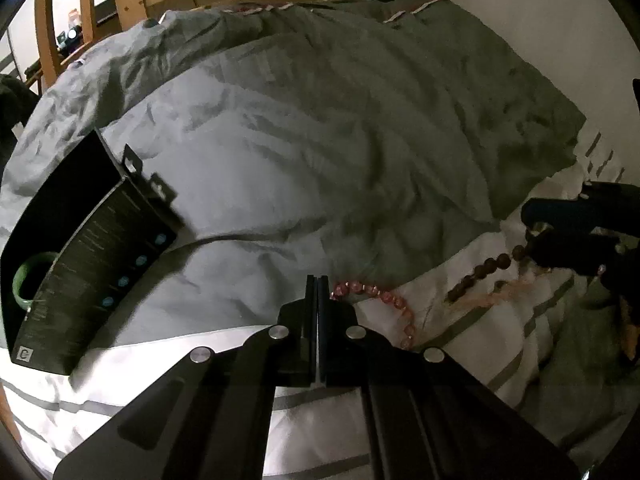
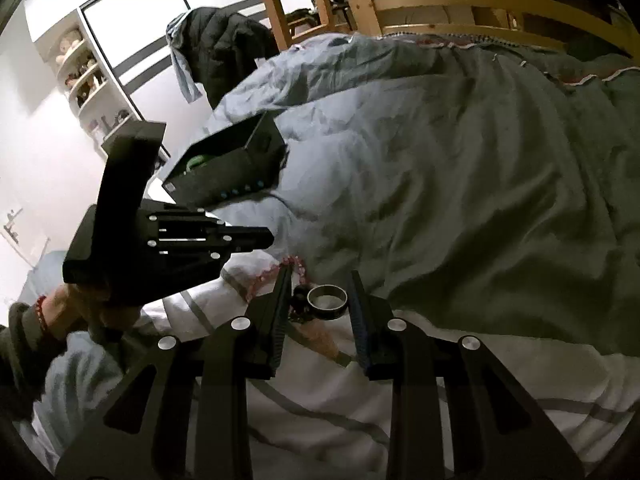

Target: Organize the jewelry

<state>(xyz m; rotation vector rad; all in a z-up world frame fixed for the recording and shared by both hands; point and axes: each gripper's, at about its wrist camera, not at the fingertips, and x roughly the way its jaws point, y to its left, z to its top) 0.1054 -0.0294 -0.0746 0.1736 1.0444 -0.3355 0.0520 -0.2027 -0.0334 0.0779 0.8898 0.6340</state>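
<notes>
Right gripper (image 2: 318,280) jaws spread around upright ring (image 2: 327,300); left gripper (image 1: 317,280) clenched, pink bracelet (image 1: 384,300) trailing rightward.

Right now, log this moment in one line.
left gripper: shut, beside pink bracelet | right gripper: open, astride metal ring | green bangle: in black box

A home bedroom: rumpled duvet (image 1: 320,128), wooden bed frame (image 2: 460,4), toy-filled shelf (image 2: 86,76).
</notes>
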